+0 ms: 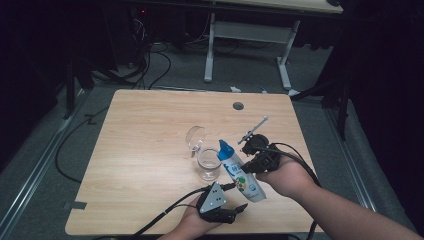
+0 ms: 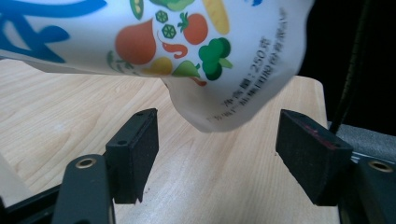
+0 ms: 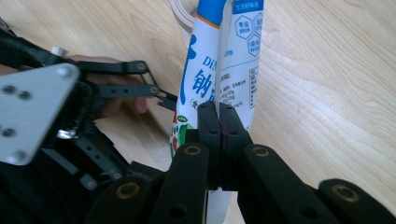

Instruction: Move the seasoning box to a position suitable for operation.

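Observation:
A white pouch (image 1: 243,176) with a blue cap (image 1: 226,149) and printed vegetables hangs tilted over the wooden table (image 1: 150,150), cap end toward the middle. My right gripper (image 1: 256,164) is shut on the pouch (image 3: 224,60), its jaws (image 3: 219,126) pinched flat on the pouch's side. The left gripper (image 1: 239,197) sits near the table's front edge, open. In the left gripper view the pouch's bottom corner (image 2: 205,93) hangs just above the gap between the two pads (image 2: 140,149), touching neither. A clear glass (image 1: 208,165) stands upright just left of the cap.
A clear round piece (image 1: 196,137) rests against the glass's far side. A cable hole (image 1: 238,106) is near the table's back edge. A white desk frame (image 1: 245,35) and floor cables lie beyond the table. Wood shows on the table's left half.

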`<state>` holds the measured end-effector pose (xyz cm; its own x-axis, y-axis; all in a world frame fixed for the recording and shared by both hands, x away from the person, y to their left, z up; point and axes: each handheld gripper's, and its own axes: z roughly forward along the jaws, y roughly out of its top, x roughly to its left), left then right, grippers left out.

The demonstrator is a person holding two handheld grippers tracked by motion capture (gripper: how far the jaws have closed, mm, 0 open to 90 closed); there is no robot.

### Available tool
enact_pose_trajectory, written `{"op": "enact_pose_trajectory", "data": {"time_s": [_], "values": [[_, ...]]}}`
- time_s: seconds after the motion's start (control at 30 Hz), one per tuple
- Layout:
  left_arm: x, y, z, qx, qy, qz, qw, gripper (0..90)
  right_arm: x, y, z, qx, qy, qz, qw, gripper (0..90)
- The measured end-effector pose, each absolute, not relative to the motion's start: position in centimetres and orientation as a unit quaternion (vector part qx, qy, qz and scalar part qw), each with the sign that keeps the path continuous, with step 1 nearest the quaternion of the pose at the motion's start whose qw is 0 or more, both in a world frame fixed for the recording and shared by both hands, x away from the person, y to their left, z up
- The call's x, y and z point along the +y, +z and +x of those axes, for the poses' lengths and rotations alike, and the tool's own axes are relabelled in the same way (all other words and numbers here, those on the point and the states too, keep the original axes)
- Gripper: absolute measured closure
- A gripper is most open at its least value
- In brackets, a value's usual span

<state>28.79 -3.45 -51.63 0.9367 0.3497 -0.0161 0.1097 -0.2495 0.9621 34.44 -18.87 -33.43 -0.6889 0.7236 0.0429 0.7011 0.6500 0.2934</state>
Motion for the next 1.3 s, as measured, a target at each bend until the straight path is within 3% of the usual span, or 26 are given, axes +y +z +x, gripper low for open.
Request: {"op": "enact_pose_trajectory", "data": {"time_s": [0.73, 1.23, 1.3], "values": [[-5.2, -52.1, 29.3, 0.168, 0.143, 0.782, 0.583, 37.8, -18.2, -33.7, 35.2, 0.906, 0.155, 0.392, 0.03, 90.0], [-5.5, -52.6, 29.6, 0.17, 0.159, 0.78, 0.581, 32.6, -17.8, -33.6, 35.3, 0.906, 0.157, 0.392, 0.031, 90.0], [-5.5, -52.6, 29.5, 0.168, 0.157, 0.781, 0.581, 37.2, -17.8, -33.6, 35.2, 0.905, 0.156, 0.395, 0.029, 90.0]]}}
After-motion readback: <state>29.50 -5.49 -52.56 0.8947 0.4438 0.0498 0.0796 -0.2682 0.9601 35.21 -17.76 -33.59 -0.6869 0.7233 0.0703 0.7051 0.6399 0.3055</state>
